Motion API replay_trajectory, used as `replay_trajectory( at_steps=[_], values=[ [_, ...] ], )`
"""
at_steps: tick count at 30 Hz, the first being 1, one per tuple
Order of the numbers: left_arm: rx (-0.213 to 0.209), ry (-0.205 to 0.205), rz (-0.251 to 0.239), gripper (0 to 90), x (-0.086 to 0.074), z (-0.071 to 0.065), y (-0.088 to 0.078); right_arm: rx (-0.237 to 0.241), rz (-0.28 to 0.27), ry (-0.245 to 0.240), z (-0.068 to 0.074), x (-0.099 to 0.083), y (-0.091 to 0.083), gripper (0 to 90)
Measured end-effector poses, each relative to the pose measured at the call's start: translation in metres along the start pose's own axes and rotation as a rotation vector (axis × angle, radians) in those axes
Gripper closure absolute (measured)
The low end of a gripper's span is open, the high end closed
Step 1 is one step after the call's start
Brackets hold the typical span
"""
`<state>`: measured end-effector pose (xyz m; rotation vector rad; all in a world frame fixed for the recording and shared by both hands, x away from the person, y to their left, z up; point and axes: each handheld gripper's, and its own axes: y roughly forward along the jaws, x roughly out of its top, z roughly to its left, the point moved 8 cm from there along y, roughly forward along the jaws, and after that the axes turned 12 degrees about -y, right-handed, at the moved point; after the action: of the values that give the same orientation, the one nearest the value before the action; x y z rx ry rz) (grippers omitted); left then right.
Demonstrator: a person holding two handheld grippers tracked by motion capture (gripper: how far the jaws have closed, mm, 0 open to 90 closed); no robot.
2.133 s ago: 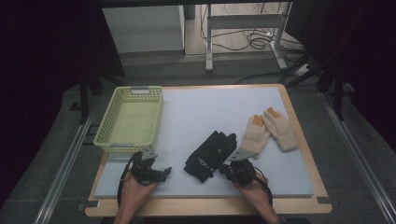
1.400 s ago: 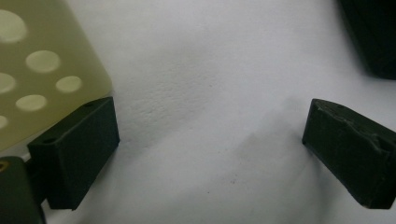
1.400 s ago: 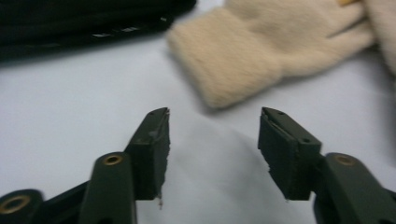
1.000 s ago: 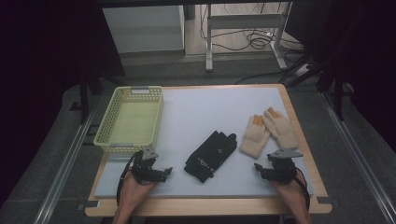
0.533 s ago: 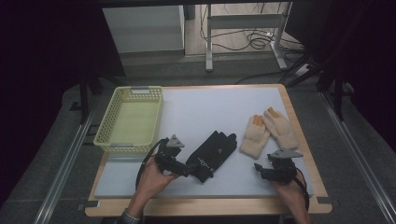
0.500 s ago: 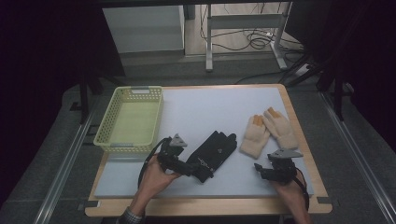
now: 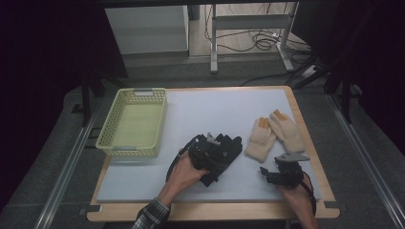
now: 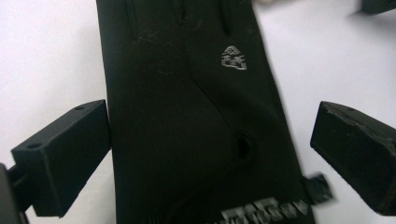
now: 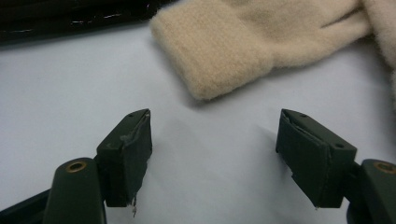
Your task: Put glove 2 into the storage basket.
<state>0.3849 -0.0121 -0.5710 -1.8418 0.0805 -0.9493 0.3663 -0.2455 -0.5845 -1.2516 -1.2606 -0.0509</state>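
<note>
High view: we see a wooden-edged table [image 7: 305, 143] with a pale grey mat [image 7: 215, 114] on it. On the mat's far left sits a yellow-green basket [image 7: 133, 124], and we can make out nothing inside it. Near the middle of the mat lies a pair of black gloves [image 7: 224, 152], and just to their right a pair of cream gloves [image 7: 274, 136] with orange fingertips, fingers pointing away from us. The two pairs lie near each other but apart.

Our left hand [image 7: 184, 171] brings the left gripper [image 7: 210, 153] right over the black gloves. In the left gripper view the jaws stand wide, one on each side of a black glove [image 8: 187, 107] lying flat between them; a small silver logo shows on the glove, and white lettering near its cuff. We cannot tell whether the jaws touch the fabric.

Our right hand [image 7: 296, 193] holds the right gripper [image 7: 267, 172] low near the front right of the mat, just in front of the cream gloves. In the right gripper view its jaws are spread wide over bare mat, with nothing between them; the ribbed cuff of a cream glove [image 9: 252, 42] lies just beyond them.
</note>
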Motion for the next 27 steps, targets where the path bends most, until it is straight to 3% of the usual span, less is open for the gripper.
replay_trajectory(
  at_steps=[4, 7, 12, 17, 20, 23, 25, 27],
  values=[
    [-0.002, 0.005, 0.039, 0.0, -0.005, -0.001, 0.009, 0.001, 0.000, 0.000, 0.000, 0.000, 0.000, 26.3],
    [0.039, 0.012, 0.065, 0.0, -0.011, -0.001, 0.013, 0.000, 0.000, 0.000, 0.000, 0.000, 0.000, 26.3],
    [0.021, -0.041, 0.088, 0.0, -0.016, -0.002, 0.017, 0.000, 0.000, 0.000, 0.000, 0.000, 0.000, 26.2],
    [0.029, 0.018, 0.122, 5.8, -0.020, -0.012, 0.013, 0.000, 0.000, 0.000, 0.000, 0.000, 0.000, 26.3],
    [0.028, 0.028, 0.131, 9.3, -0.020, -0.013, 0.011, 0.000, 0.000, 0.000, 0.000, 0.000, 0.000, 26.2],
    [0.022, 0.027, 0.125, 23.8, -0.019, -0.012, 0.005, 0.000, -0.001, 0.001, 0.000, 0.000, 0.000, 26.2],
    [0.032, 0.039, 0.112, 41.1, -0.018, -0.010, 0.001, 0.000, 0.000, 0.000, 0.000, 0.000, 0.000, 26.2],
    [0.028, 0.020, 0.102, 51.6, -0.017, -0.006, 0.001, -0.001, 0.000, 0.000, 0.000, 0.000, 0.000, 26.2]
  ],
)
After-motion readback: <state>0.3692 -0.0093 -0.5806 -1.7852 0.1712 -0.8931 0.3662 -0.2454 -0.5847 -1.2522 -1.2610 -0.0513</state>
